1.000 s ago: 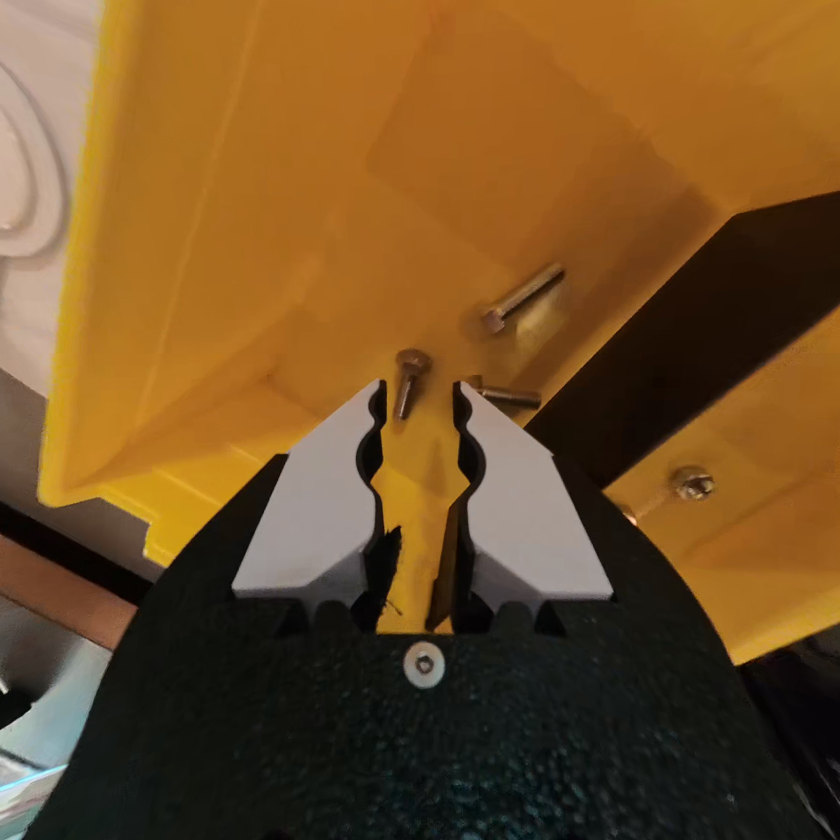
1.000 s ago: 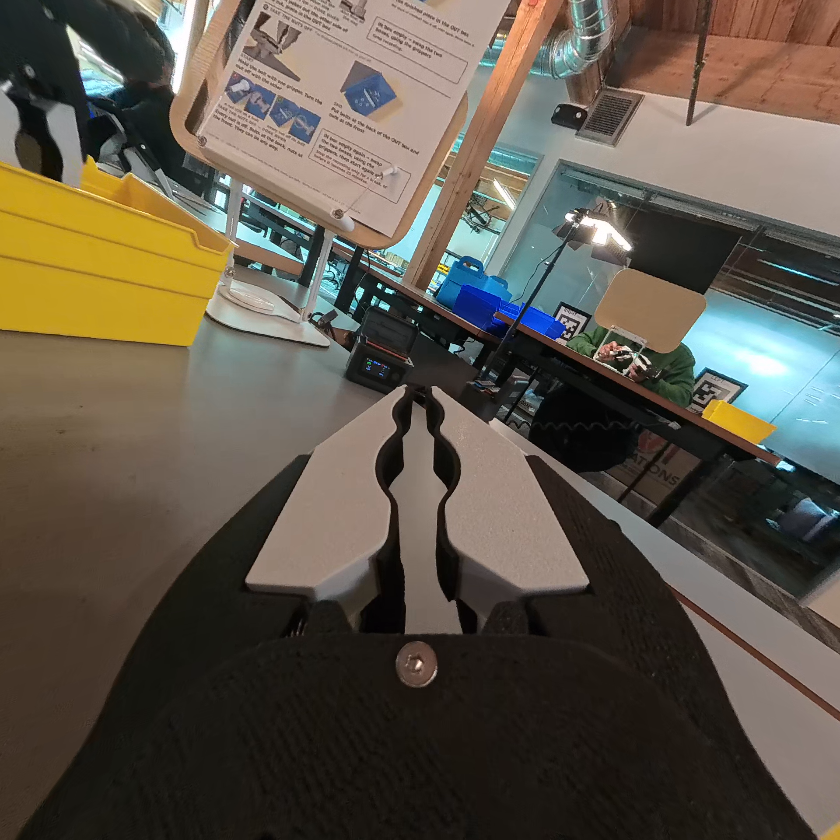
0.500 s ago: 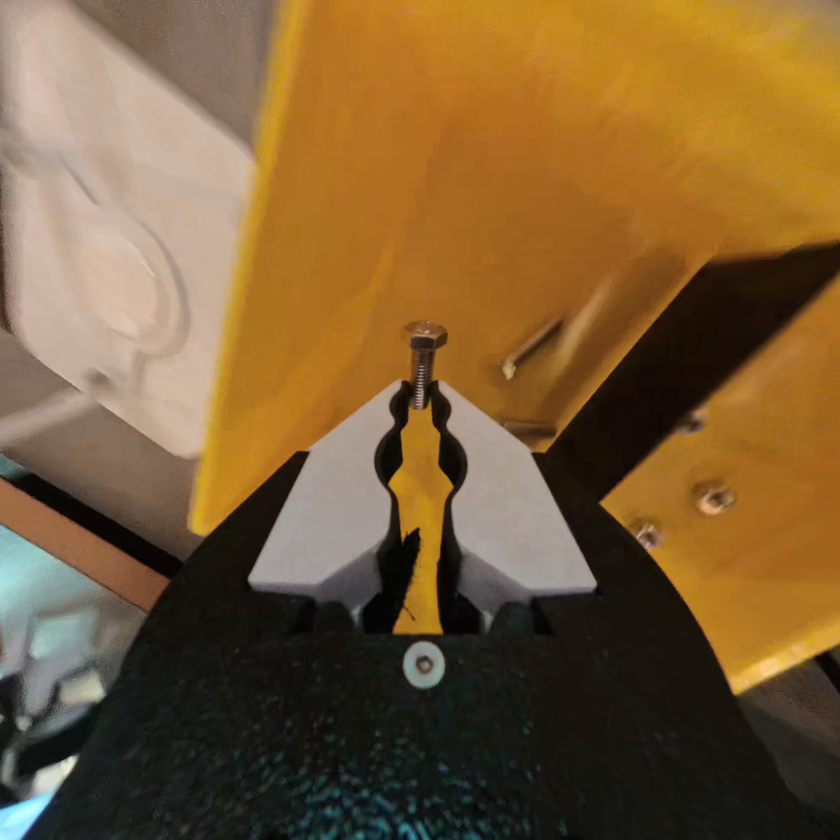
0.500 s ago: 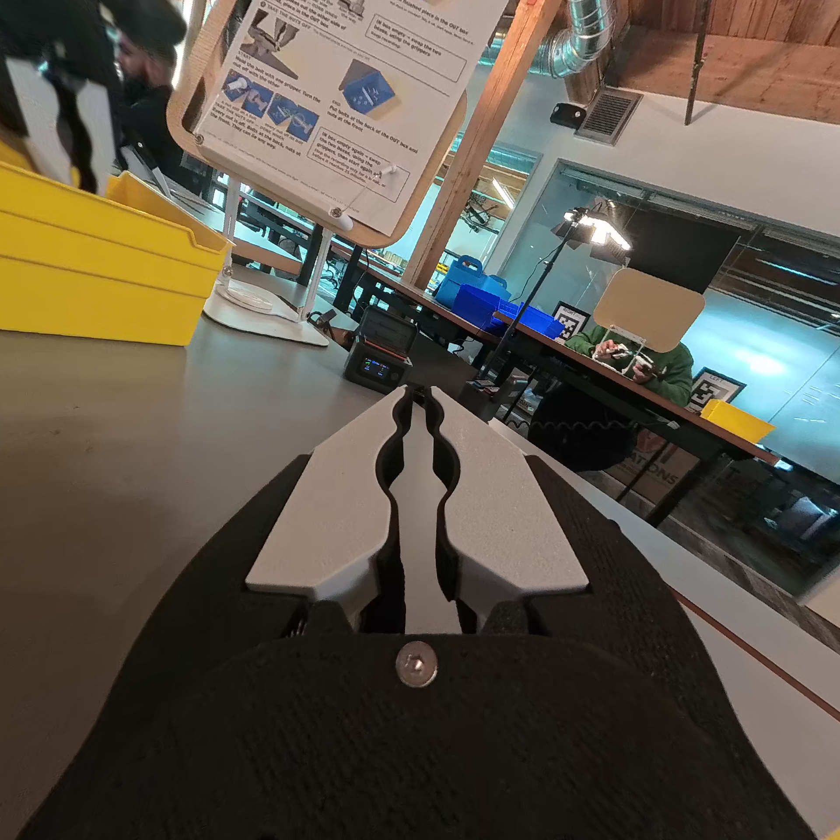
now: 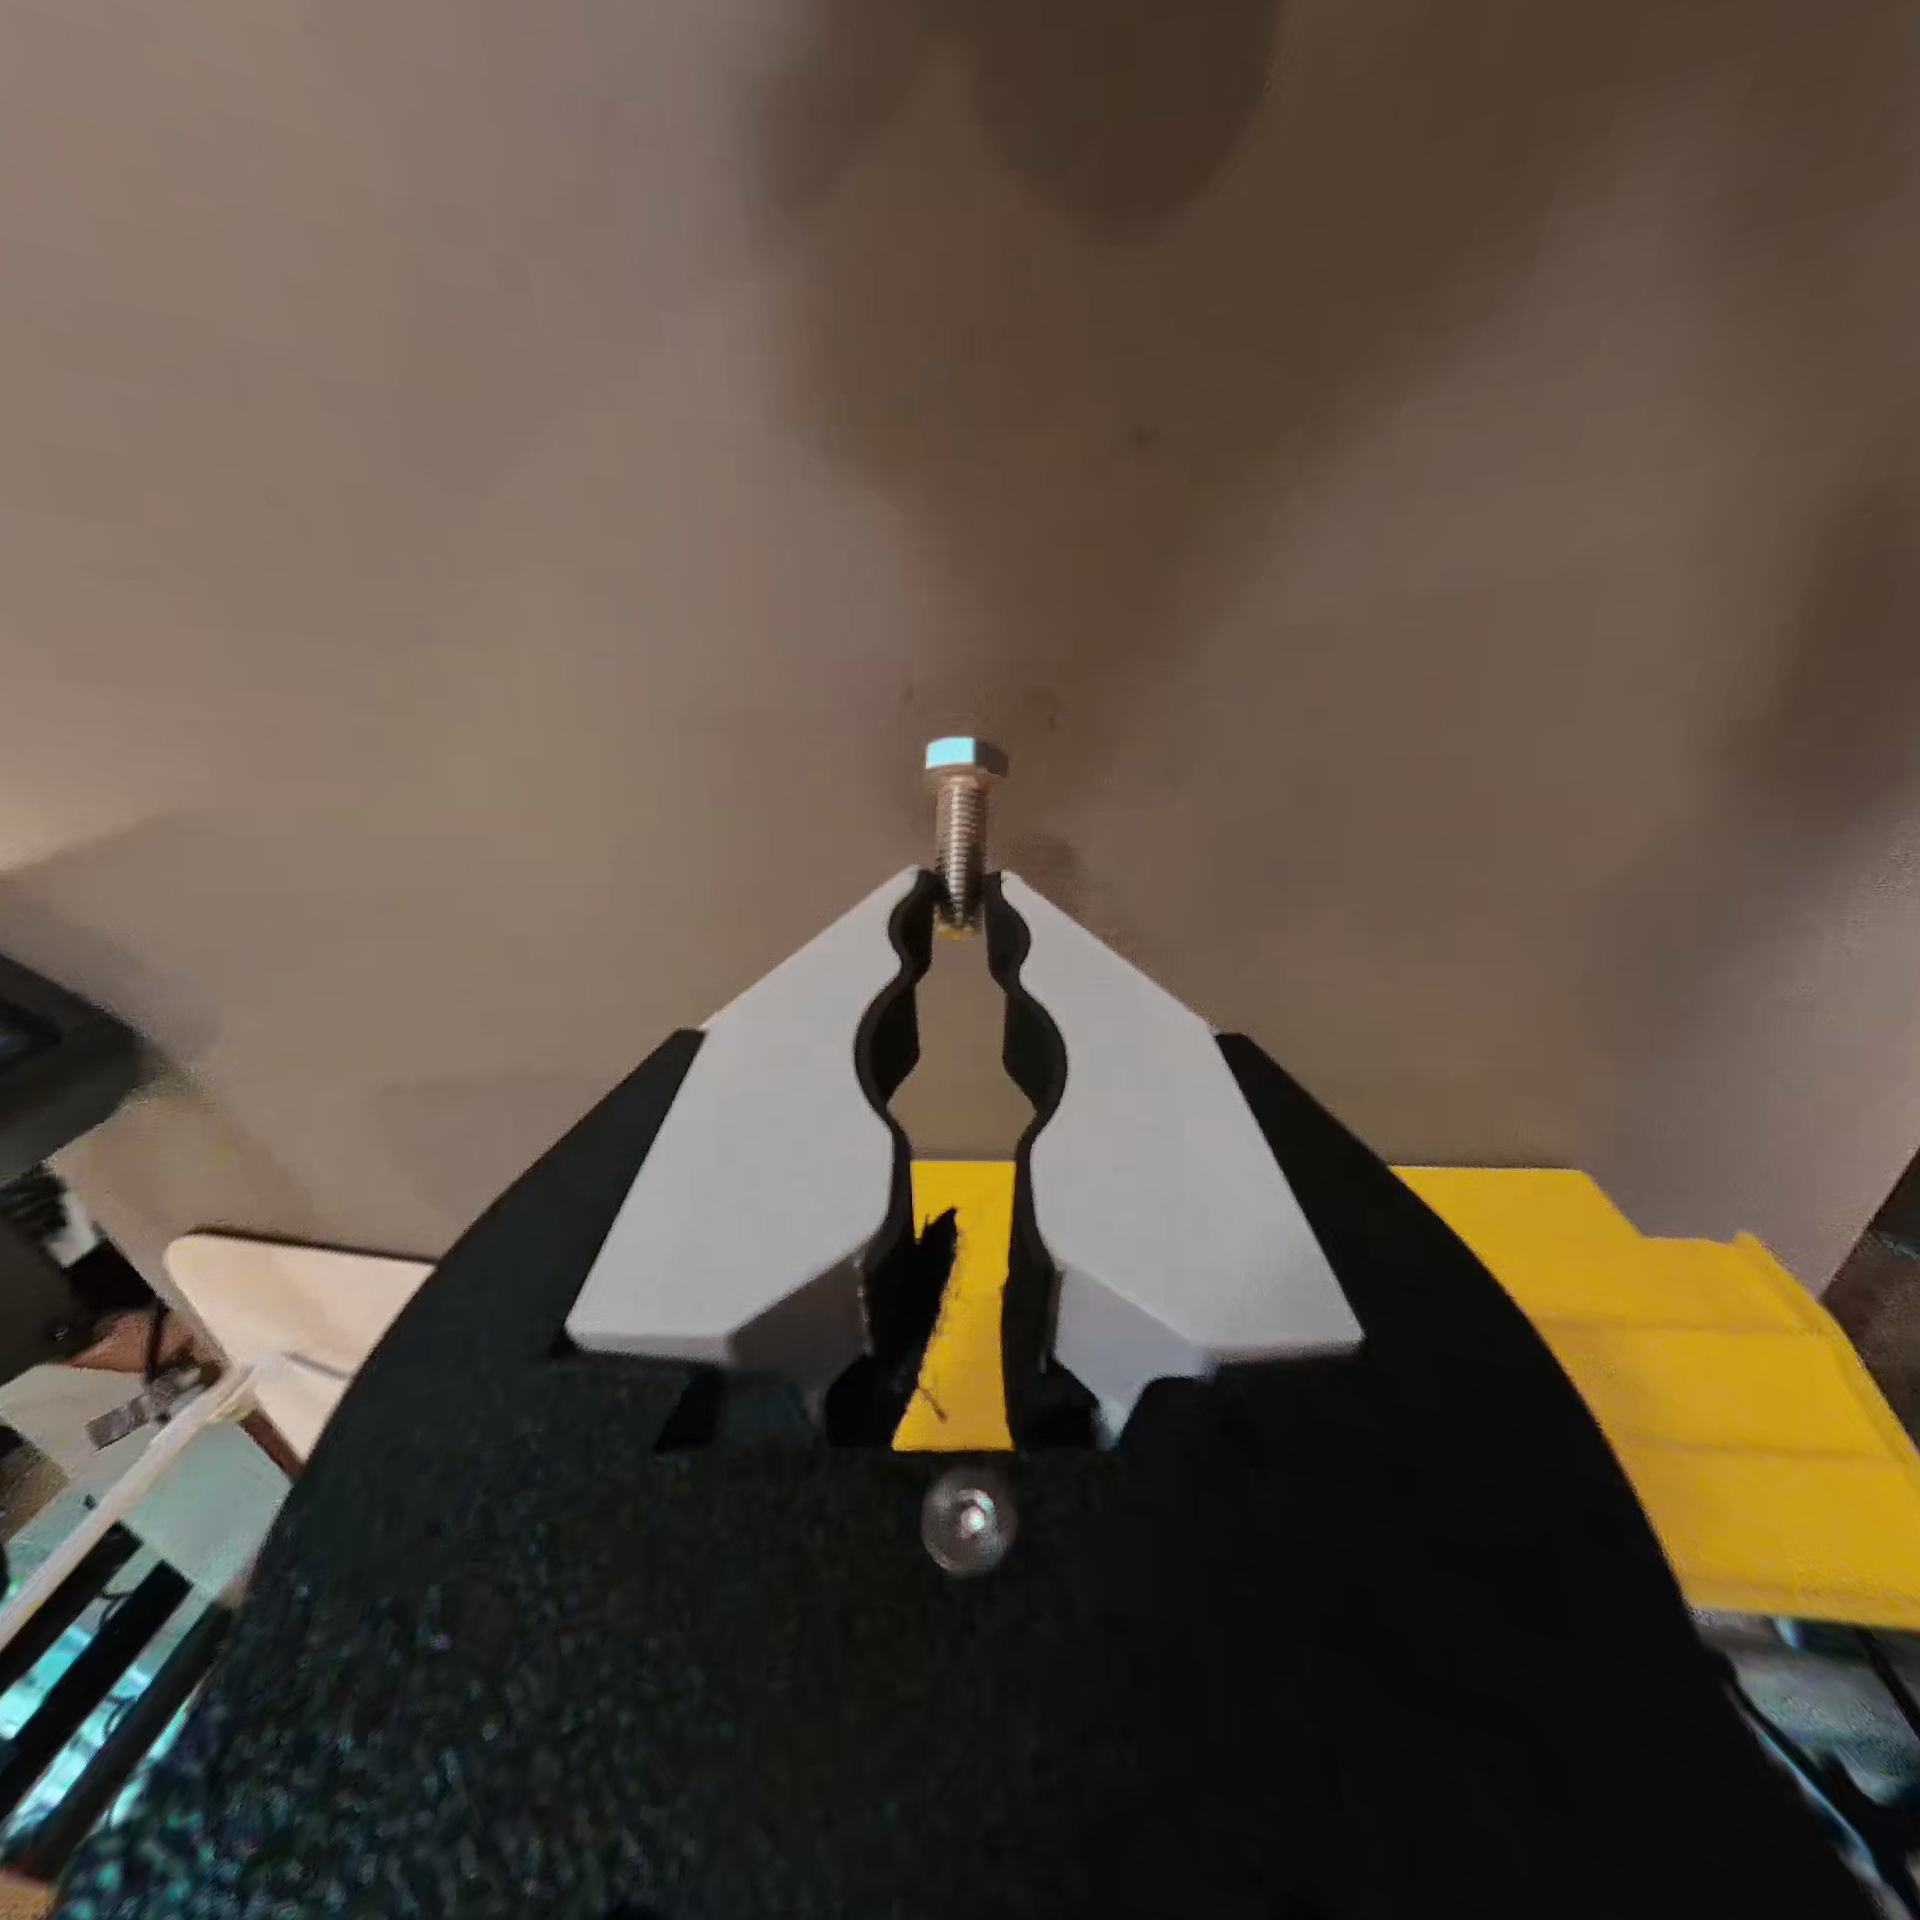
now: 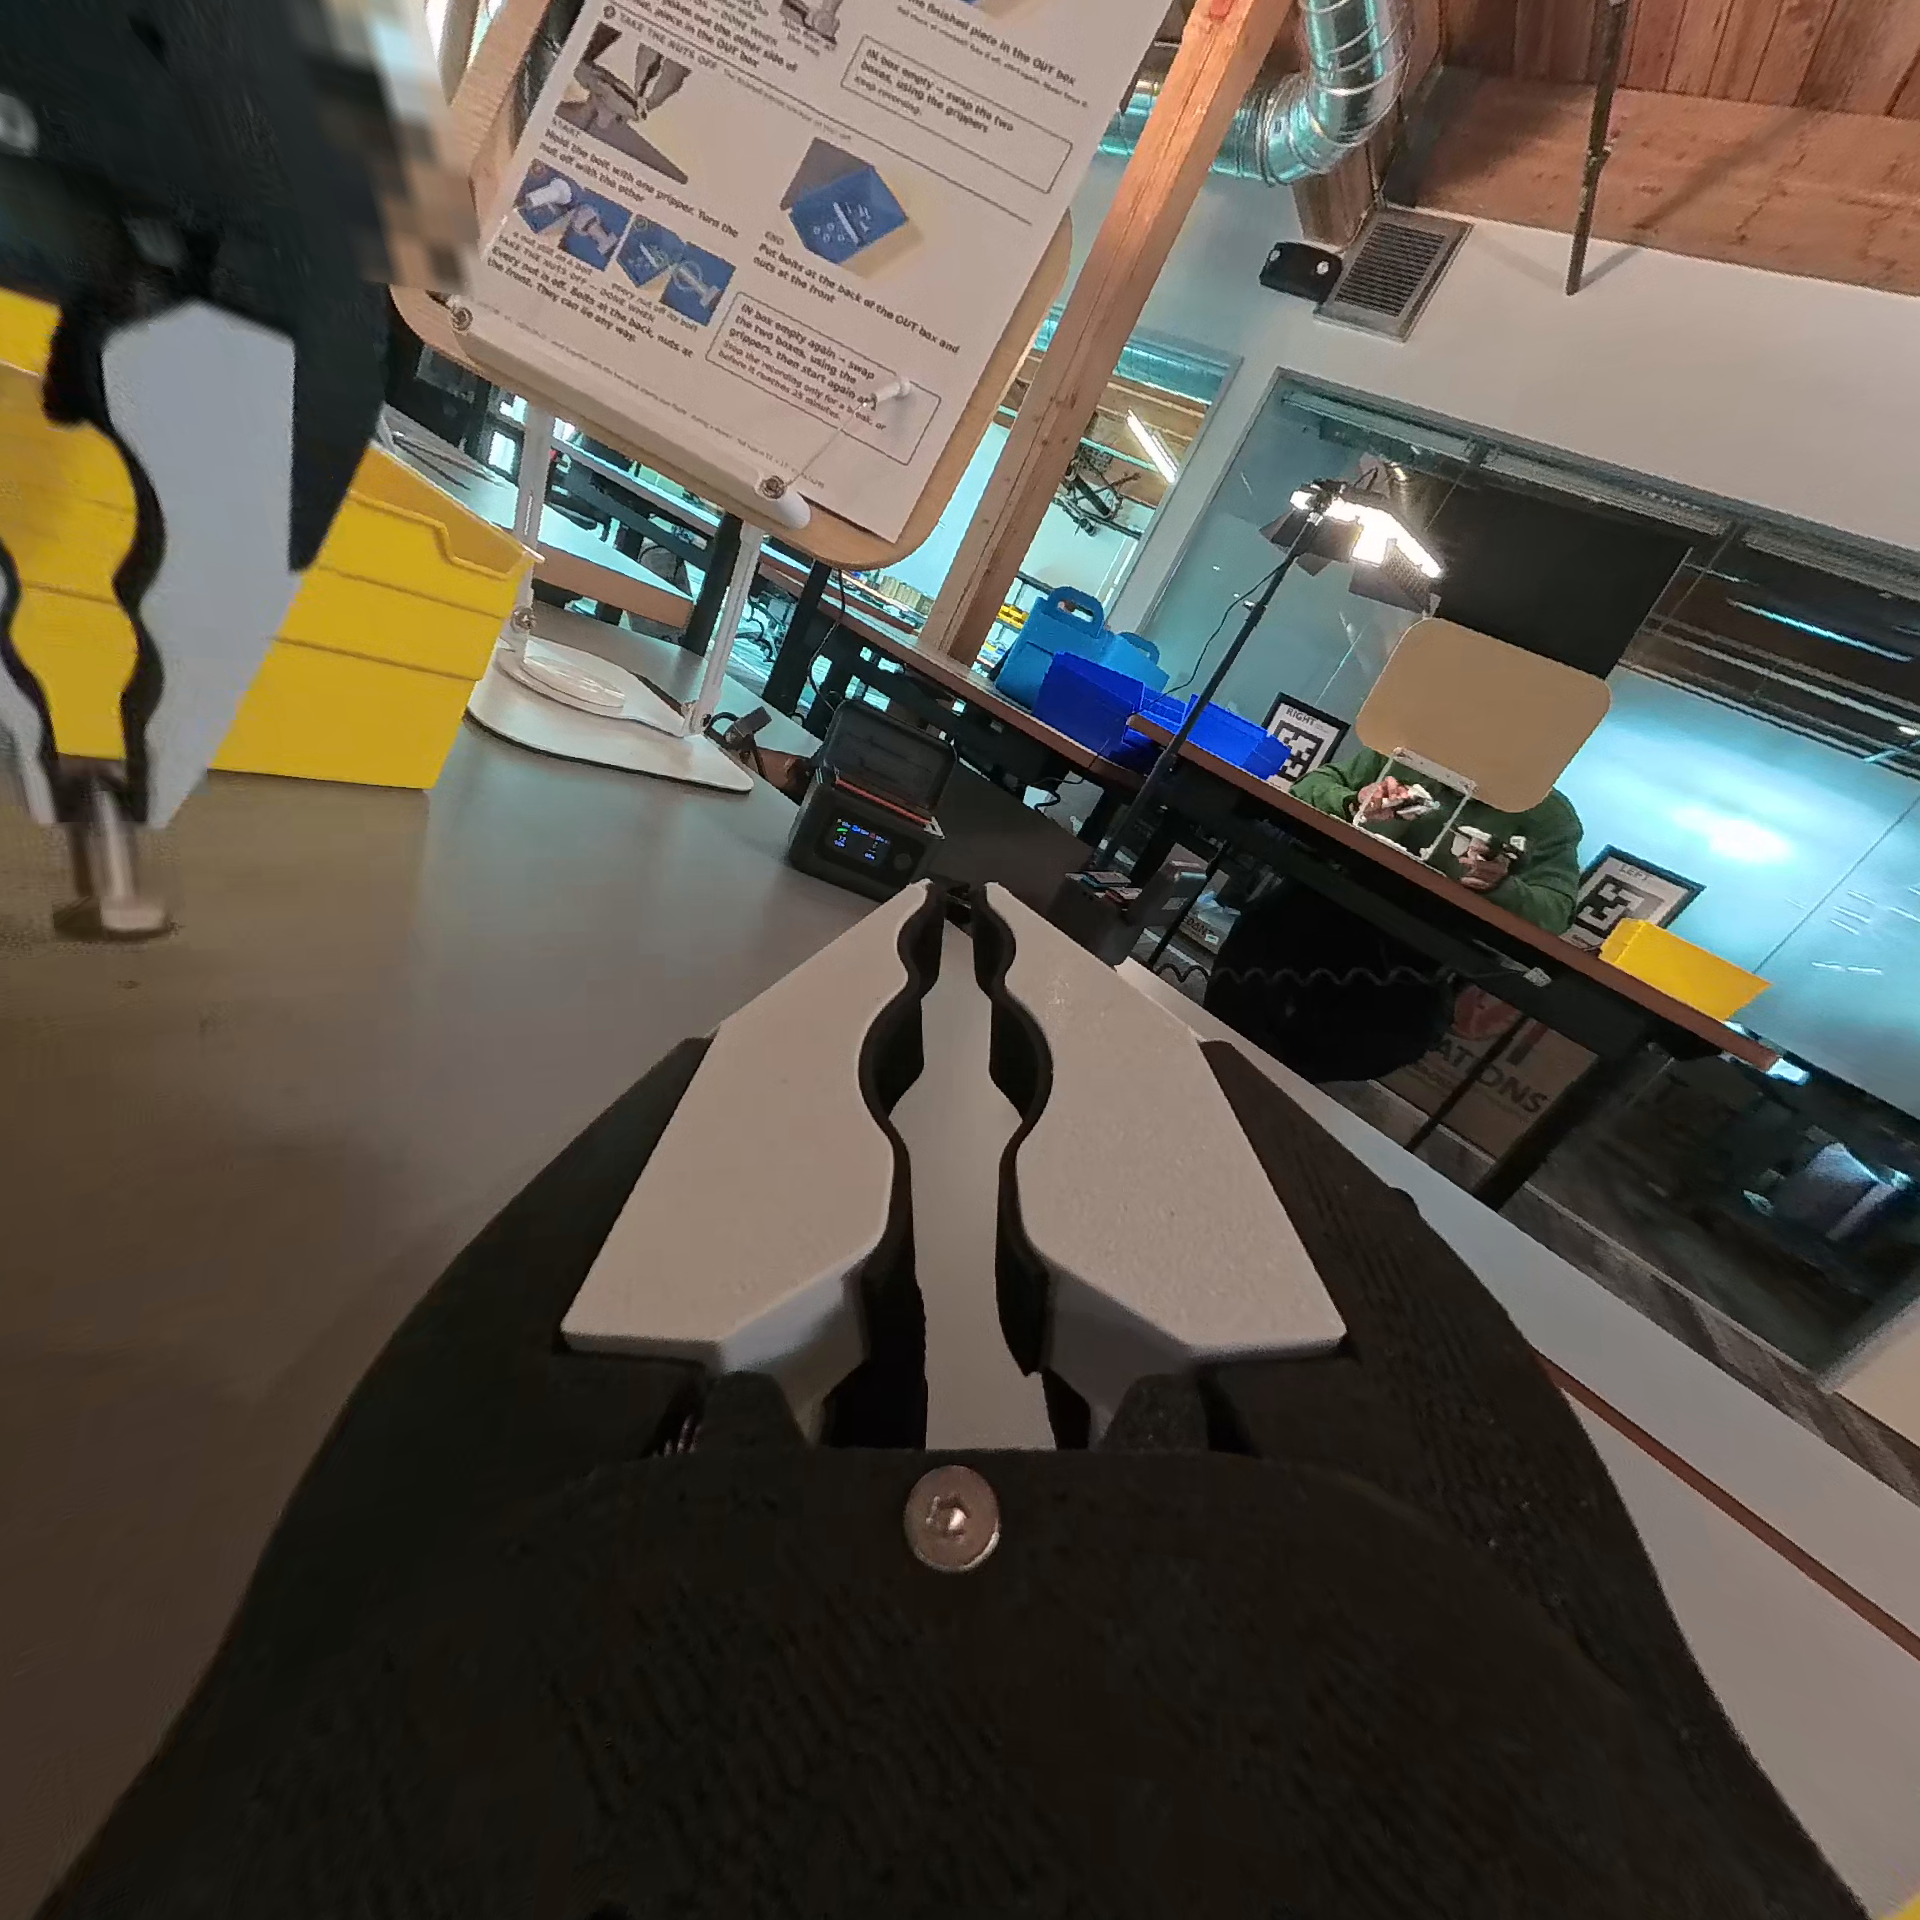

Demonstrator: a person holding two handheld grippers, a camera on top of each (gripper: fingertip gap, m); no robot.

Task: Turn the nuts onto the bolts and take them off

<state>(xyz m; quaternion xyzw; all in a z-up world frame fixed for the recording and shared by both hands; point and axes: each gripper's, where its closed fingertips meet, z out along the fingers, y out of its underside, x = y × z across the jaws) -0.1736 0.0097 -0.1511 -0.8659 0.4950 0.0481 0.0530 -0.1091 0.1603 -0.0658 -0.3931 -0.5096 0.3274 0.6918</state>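
Observation:
My left gripper (image 5: 958, 891) is shut on a steel hex bolt (image 5: 963, 800), gripped by the threaded end with the head pointing away toward the grey table (image 5: 520, 520). In the right wrist view the left gripper (image 6: 94, 800) hangs at the far left, and the bolt (image 6: 109, 873) has its head down at the table top. My right gripper (image 6: 961, 902) lies low over the table, its fingertips nearly touching, with nothing between them. No nut is in view.
Yellow bins (image 6: 384, 644) stand at the back left of the table, also behind my left gripper (image 5: 1662, 1403). A white stand with an instruction sheet (image 6: 769, 229) and a small black device (image 6: 873, 821) sit beyond. A person sits at a far table (image 6: 1455, 831).
My left gripper closed on a bolt in the yellow bin, lifted it out and carried it over the bare table. My right gripper has not moved.

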